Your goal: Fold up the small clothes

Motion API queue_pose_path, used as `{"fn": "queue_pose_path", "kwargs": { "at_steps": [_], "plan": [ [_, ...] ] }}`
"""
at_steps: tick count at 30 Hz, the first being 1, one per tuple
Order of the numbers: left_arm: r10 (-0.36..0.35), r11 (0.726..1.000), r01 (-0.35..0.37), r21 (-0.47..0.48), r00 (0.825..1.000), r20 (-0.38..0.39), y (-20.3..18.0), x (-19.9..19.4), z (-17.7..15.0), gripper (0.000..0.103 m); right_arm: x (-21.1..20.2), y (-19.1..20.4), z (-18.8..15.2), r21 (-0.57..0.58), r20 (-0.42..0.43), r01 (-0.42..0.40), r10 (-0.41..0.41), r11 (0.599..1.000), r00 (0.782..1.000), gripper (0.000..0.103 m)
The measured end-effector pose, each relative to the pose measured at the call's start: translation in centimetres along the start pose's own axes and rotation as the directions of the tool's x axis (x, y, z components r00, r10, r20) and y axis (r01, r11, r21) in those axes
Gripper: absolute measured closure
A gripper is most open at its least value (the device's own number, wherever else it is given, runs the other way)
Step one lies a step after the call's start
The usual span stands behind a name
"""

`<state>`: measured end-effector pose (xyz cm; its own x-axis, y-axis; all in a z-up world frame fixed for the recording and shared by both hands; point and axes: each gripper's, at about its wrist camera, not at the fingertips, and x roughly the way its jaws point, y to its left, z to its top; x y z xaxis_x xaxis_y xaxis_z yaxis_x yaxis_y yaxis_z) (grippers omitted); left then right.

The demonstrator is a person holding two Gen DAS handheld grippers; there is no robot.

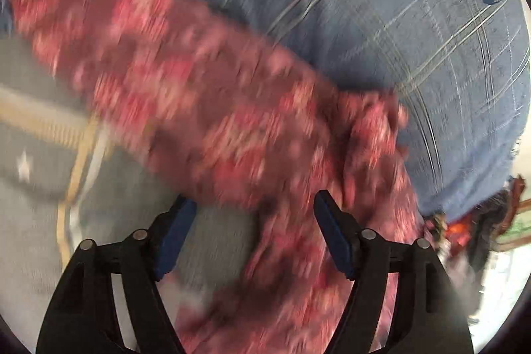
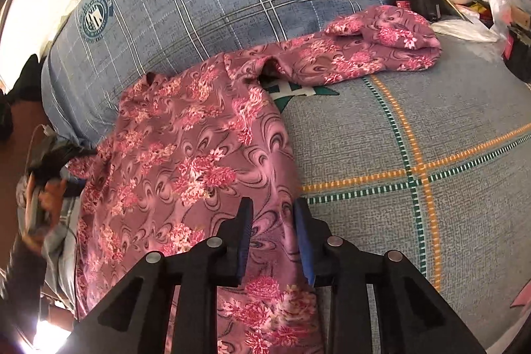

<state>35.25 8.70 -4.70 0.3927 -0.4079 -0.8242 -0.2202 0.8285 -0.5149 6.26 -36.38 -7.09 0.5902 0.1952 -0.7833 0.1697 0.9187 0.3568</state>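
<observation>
Floral garment (image 2: 199, 155) spread on bed (image 2: 431, 138) for folding — right gripper (image 2: 272, 238) fingers clenched on its edge, left gripper (image 1: 255, 221) released, hovering above.

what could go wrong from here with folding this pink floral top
1. The right gripper looks to pinch only the edge of the floral top; it may slip out.
2. The left gripper is open and its view blurred; a grab could miss.
3. The far sleeve lies bunched near clutter and could snag.
</observation>
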Motion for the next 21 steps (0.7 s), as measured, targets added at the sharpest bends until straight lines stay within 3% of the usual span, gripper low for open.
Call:
{"fn": "queue_pose_path", "kwargs": {
  "at_steps": [1, 2, 5, 9, 11, 13, 17, 18, 20, 21],
  "plan": [
    [0.010, 1.000, -0.010, 0.017, 1.000, 0.014, -0.5, 0.1, 0.4, 0.094, 0.1, 0.1, 0.1, -0.006, -0.003, 0.008, -0.008, 1.000, 1.000, 0.074],
    [0.024, 0.999, -0.024, 0.024, 1.000, 0.021, -0.7, 0.2, 0.9, 0.100, 0.1, 0.3, 0.2, -0.013, -0.003, 0.015, -0.015, 1.000, 1.000, 0.074],
    [0.052, 0.998, -0.049, -0.024, 0.991, 0.126, 0.6, -1.7, 1.8, 0.101, 0.6, 0.3, 0.8, -0.033, 0.011, 0.046, -0.045, 0.998, 0.999, 0.074],
    [0.086, 0.994, -0.063, -0.090, 0.955, 0.283, 3.4, -5.7, 2.5, 0.101, 1.2, 0.2, 1.2, -0.040, 0.013, 0.052, -0.051, 0.998, 0.999, 0.074],
    [0.154, 0.984, -0.124, -0.128, 0.954, 0.257, 4.8, -5.3, 3.1, 0.101, 1.8, 0.4, 1.3, -0.052, 0.000, 0.057, -0.057, 0.997, 0.998, 0.074],
    [0.210, 0.972, -0.188, -0.143, 0.965, 0.159, 5.8, -3.1, 3.6, 0.100, 2.2, 0.6, 1.6, -0.060, 0.006, 0.059, -0.059, 0.996, 0.998, 0.074],
    [0.161, 0.984, -0.145, -0.109, 0.973, 0.168, 5.3, -3.7, 3.2, 0.097, 1.7, -0.1, 3.8, -0.021, 0.033, 0.022, -0.022, 1.000, 0.999, 0.073],
    [0.137, 0.989, -0.124, -0.087, 0.976, 0.168, 4.9, -4.2, 2.9, 0.093, 1.3, -0.8, 4.7, 0.004, 0.054, 0.023, -0.024, 1.000, 0.998, 0.067],
    [0.103, 0.994, -0.098, -0.039, 0.981, 0.162, 4.6, -5.6, 2.0, 0.082, 0.3, -3.7, 7.1, 0.105, 0.114, 0.052, -0.064, 0.993, 0.991, 0.055],
    [0.096, 0.995, -0.094, -0.018, 0.983, 0.159, 4.8, -6.6, 1.4, 0.071, 0.1, -4.7, 7.8, 0.141, 0.126, 0.053, -0.071, 0.989, 0.989, 0.050]
  ]
}}
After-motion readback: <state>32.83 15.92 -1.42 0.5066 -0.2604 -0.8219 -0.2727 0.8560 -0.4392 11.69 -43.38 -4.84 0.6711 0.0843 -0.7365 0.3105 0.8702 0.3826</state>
